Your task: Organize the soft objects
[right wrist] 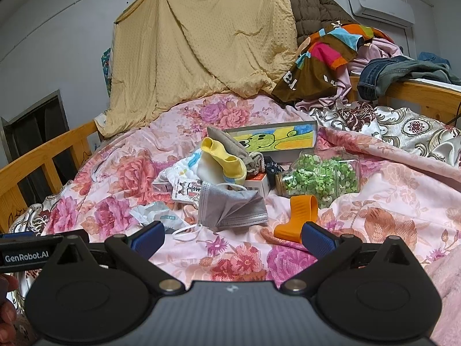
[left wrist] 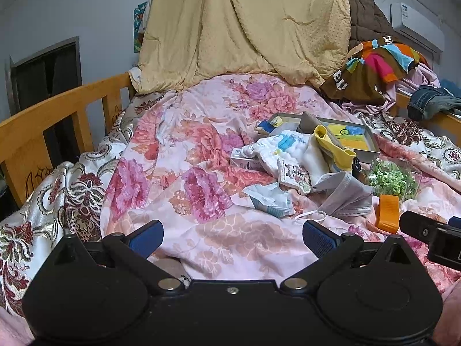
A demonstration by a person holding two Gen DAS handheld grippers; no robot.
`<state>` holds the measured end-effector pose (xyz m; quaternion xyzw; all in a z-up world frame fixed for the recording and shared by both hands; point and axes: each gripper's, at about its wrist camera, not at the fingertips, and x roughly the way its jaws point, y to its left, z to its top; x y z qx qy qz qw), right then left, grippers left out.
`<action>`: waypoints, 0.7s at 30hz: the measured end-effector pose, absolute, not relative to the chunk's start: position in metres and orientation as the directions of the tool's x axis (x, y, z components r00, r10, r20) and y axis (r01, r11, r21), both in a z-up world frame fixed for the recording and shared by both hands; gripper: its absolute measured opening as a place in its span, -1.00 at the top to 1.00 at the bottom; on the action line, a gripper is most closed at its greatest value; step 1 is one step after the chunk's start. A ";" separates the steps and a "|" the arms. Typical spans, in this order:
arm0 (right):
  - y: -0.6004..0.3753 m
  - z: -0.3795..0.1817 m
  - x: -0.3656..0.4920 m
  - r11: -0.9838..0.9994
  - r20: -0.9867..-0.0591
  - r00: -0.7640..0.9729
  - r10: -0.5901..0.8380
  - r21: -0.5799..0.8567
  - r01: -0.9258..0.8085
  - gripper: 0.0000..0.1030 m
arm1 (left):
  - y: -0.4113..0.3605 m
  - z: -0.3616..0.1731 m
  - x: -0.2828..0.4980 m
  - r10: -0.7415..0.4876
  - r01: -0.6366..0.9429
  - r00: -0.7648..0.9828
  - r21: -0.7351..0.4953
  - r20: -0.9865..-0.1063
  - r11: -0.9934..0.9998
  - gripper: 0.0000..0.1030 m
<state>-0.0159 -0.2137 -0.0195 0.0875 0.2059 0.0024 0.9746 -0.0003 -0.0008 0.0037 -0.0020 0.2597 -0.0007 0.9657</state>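
A heap of small things lies on the pink floral quilt [left wrist: 201, 173]. In it are a grey face mask [right wrist: 230, 206], also in the left wrist view [left wrist: 345, 193], a yellow and white sock [right wrist: 223, 158], a grey-brown cloth [right wrist: 239, 147], a white quilted cloth [left wrist: 285, 147] and a crumpled white wrapper [left wrist: 270, 199]. My left gripper [left wrist: 232, 238] is open and empty, low over the quilt, short of the heap. My right gripper [right wrist: 232, 238] is open and empty, just short of the mask and beside an orange clip [right wrist: 296, 216].
A jar of green pieces [right wrist: 319, 174] lies on its side by a shallow box with a drawing [right wrist: 276, 141]. Small cartons [right wrist: 258, 183] sit in the heap. A yellow blanket [right wrist: 201, 43] hangs behind. Clothes [right wrist: 331, 54] pile at the back right. Wooden rails [left wrist: 43, 121] edge the bed.
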 end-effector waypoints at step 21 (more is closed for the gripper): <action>-0.216 -0.020 -0.015 0.983 -0.408 0.912 0.039 0.179 0.038 -1.00 | 0.001 0.002 0.001 0.015 -0.019 0.866 -0.002 -0.500 1.000 -0.99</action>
